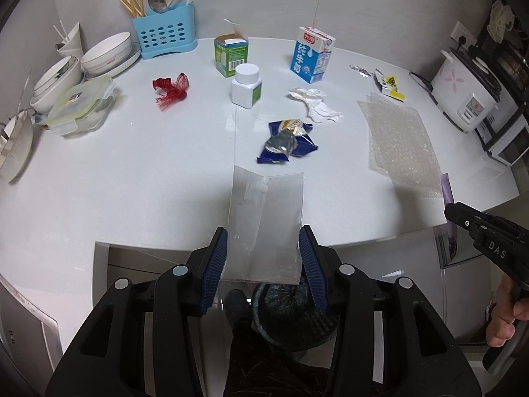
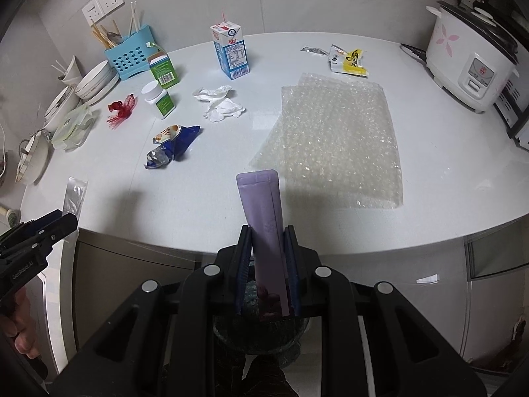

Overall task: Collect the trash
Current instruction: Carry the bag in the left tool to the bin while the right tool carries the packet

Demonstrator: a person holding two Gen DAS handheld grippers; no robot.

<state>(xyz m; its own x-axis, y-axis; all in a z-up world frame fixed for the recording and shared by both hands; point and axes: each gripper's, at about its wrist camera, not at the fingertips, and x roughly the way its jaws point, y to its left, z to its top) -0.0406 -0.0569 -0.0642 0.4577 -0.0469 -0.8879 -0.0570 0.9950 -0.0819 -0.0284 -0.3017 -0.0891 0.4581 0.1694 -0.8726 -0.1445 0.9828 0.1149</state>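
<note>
Trash is held in both grippers above the table (image 1: 132, 172) edge: a clear plastic bag (image 1: 266, 225) is clamped in the left gripper (image 1: 263, 258), a purple sachet (image 2: 264, 231) is pinched between the nearly closed jaws of the right gripper (image 2: 268, 261).

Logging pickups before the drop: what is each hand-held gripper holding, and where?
Left hand-held gripper: clear plastic bag, gripped across its lower end. Right hand-held gripper: purple sachet, gripped on its lower half.
</note>
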